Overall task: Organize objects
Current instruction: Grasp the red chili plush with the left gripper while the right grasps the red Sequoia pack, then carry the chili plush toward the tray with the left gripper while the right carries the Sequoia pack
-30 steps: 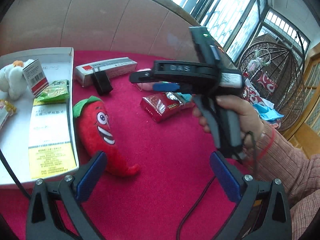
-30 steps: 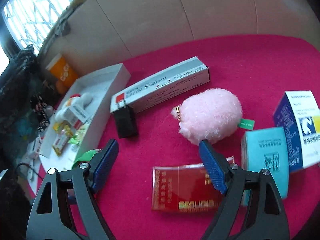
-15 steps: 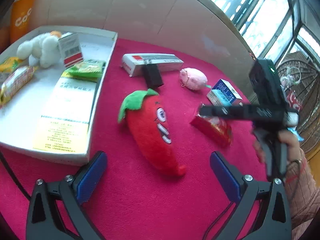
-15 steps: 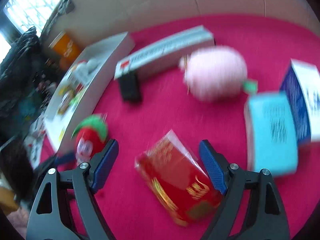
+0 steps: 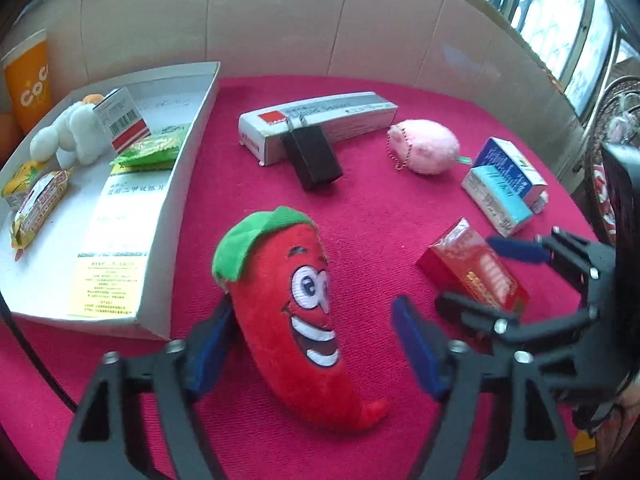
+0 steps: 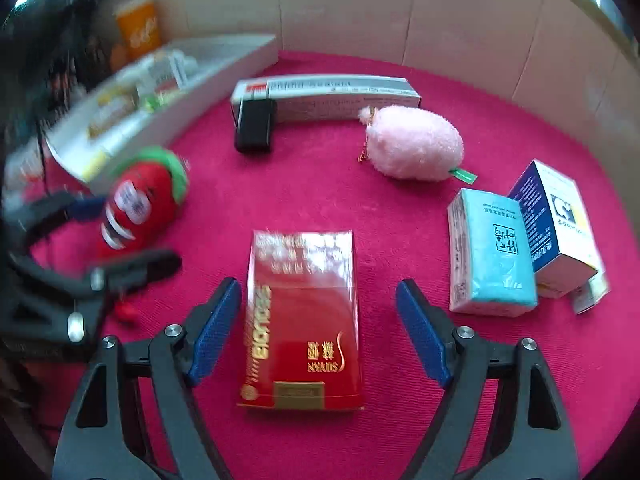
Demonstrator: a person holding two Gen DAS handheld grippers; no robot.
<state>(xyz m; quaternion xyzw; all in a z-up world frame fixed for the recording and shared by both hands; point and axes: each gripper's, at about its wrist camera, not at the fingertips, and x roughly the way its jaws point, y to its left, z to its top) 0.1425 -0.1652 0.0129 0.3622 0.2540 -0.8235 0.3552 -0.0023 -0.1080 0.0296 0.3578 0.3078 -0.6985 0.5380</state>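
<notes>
left gripper (image 5: 316, 354) closing (around chili plush (image 5: 296, 316))

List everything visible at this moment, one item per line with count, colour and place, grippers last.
chili plush: 1, red, green cap, between left fingers
red pack: 1, between right fingers
sealant box: 1, grey-white, far centre
black adapter: 1, against sealant box
pink plush: 1, right of sealant box
small boxes: 2, light blue, blue-white, right
white tray: 1, left, holds packets, white plush
orange cup: 1, behind tray
left gripper: black, blue pads, closing
right gripper: same, open
</notes>
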